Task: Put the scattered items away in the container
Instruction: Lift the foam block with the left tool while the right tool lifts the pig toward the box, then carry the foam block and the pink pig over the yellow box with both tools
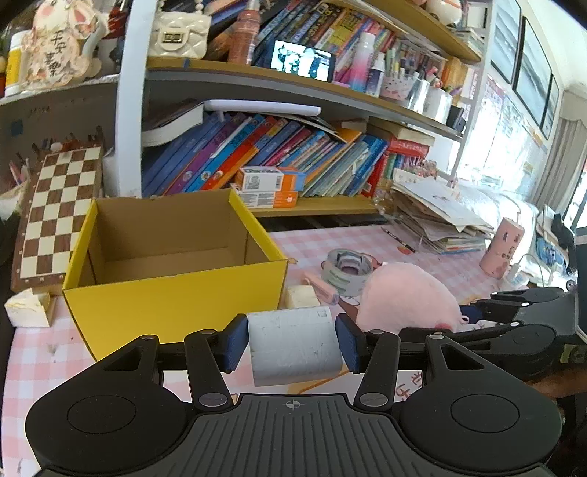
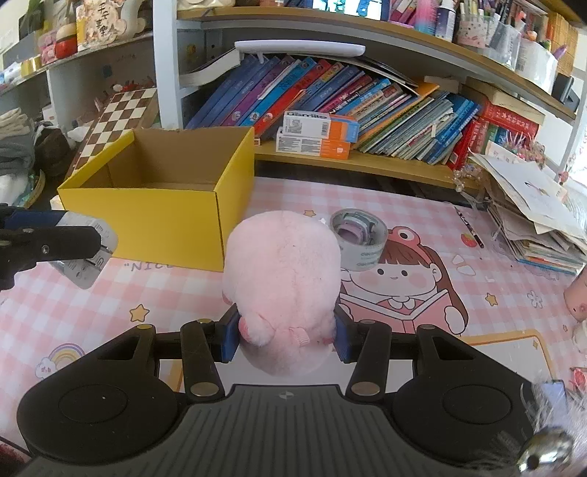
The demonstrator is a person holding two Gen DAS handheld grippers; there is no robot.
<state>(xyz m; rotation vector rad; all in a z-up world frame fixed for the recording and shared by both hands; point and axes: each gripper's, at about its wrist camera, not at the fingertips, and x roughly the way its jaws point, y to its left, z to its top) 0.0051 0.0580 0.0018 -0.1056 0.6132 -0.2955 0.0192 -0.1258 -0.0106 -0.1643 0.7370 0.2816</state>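
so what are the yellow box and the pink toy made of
Yellow box: cardboard, it seems, with a matte yellow outside, a raw brown inside and folded flap edges along the rim. Pink toy: plush fabric, probably synthetic fur, judging by its fuzzy nap and soft rounded shape, which gives between the right claw's pads.

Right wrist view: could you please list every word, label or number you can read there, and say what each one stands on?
"NIC", cut off by the yellow box: printed on the pink desk mat.
"Usmile", roughly: on the upper orange and white carton on the shelf.
Chinese characters on the plush ornament: too small to read.
Book spines, tape roll print, carton barcodes: too blurred.
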